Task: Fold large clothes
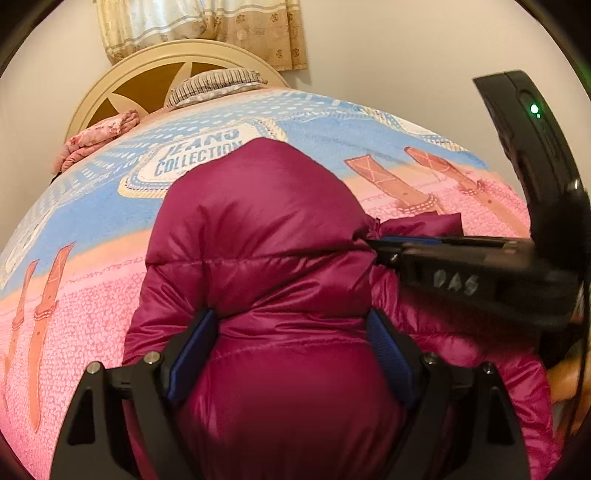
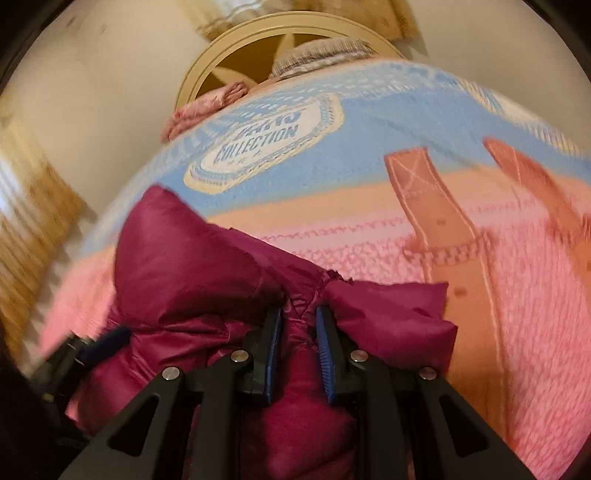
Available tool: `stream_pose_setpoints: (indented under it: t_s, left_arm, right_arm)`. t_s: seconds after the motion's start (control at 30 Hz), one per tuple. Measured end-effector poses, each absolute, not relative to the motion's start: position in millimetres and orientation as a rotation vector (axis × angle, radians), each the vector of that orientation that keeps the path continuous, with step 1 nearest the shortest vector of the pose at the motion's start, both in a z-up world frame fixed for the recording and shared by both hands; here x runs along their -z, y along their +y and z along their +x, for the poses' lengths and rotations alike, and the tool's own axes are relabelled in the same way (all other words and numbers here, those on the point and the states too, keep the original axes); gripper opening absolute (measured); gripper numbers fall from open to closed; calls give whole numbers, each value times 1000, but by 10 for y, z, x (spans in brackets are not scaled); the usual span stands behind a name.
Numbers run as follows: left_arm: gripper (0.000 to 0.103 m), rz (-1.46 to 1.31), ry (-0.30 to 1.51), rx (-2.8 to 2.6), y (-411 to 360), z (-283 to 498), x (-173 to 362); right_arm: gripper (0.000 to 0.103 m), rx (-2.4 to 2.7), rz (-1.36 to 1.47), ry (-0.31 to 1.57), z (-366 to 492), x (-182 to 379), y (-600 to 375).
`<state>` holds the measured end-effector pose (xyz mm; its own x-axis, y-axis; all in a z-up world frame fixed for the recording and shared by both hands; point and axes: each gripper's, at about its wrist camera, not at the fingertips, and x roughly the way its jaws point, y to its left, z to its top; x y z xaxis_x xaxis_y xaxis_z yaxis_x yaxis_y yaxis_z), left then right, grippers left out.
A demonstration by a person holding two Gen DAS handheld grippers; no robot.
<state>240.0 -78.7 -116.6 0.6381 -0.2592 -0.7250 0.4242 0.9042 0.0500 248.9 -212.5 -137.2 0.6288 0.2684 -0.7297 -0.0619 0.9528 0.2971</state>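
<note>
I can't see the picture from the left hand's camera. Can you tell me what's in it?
A puffy magenta jacket lies bunched on a bed's pink and blue blanket, with the left gripper spread wide around its bulk. The right gripper reaches in from the right and pinches a fold. A cream headboard and pillows sit behind.

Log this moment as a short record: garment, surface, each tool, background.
garment: magenta puffer jacket, bunched on the bed
surface: bedspread, pink and blue, printed "JEANS COLLECTION"
left tool: jaws wide, straddling the jacket's bulk; pads not clearly pressing
right tool: jaws narrow, pinching a fold of the jacket
background: cream headboard, striped pillow, floral cloth, curtain
</note>
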Motion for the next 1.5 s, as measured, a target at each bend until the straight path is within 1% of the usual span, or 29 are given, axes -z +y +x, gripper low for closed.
stream_pose_setpoints:
  t_s: [0.1, 0.2, 0.27, 0.37, 0.43, 0.5, 0.53, 0.57, 0.73, 0.77, 0.8, 0.83, 0.87, 0.9, 1.03, 1.13, 1.2, 1.33, 1.5]
  left_arm:
    - [87, 228, 790, 386, -798, 2395, 1176]
    - [87, 232, 789, 384, -792, 2384, 1174]
    - [87, 232, 787, 385, -789, 2371, 1173]
    - [87, 213, 785, 392, -766, 2370, 1173]
    - [87, 206, 783, 397, -750, 2370, 1172]
    - [87, 195, 783, 405, -737, 2362, 1159]
    - [87, 184, 786, 414, -717, 2353, 1140]
    - [87, 173, 790, 426, -694, 2340, 1123]
    - [87, 63, 830, 530, -371, 2268, 849]
    - [90, 32, 813, 536, -236, 2259, 757]
    - [97, 9, 796, 529, -111, 2265, 687]
    - [101, -13, 778, 514, 22, 2286, 633]
    - [103, -29, 768, 506, 110, 2308, 614]
    - [103, -50, 768, 507, 210, 2350, 622]
    - [103, -88, 874, 534, 289, 2516, 927]
    - [103, -93, 895, 574, 258, 2544, 1144]
    - [103, -145, 913, 600, 301, 2590, 1215]
    - [103, -287, 1004, 649, 416, 2778, 1395]
    - [103, -273, 969, 665, 375, 2725, 1409]
  right_arm:
    - [19, -198, 306, 867, 2515, 1403, -2196]
    - [19, -186, 288, 870, 2519, 1353, -2184]
    - [22, -183, 281, 871, 2462, 1284, -2183]
    - [23, -173, 429, 858, 2194, 1114, -2432]
    - [34, -168, 510, 819, 1912, 981, -2606]
    - [72, -146, 539, 787, 1629, 873, -2729]
    - [78, -145, 558, 761, 1471, 829, -2784]
    - [80, -158, 577, 742, 1353, 808, -2825]
    - [80, -213, 693, 783, 1072, 955, -2909]
    - [80, -230, 720, 793, 1077, 997, -2910]
    - [80, -252, 737, 797, 1100, 1024, -2900]
    - [80, -268, 740, 796, 1131, 1035, -2871]
    - [80, -278, 738, 792, 1148, 1045, -2834]
    - [80, -288, 734, 788, 1189, 1060, -2788]
    - [80, -286, 712, 825, 1328, 1238, -2629]
    - [80, -297, 659, 820, 1352, 1335, -2499]
    - [80, -314, 595, 822, 1355, 1338, -2384]
    - [80, -325, 568, 816, 1397, 1392, -2321]
    - [80, -296, 472, 819, 1503, 1395, -2131]
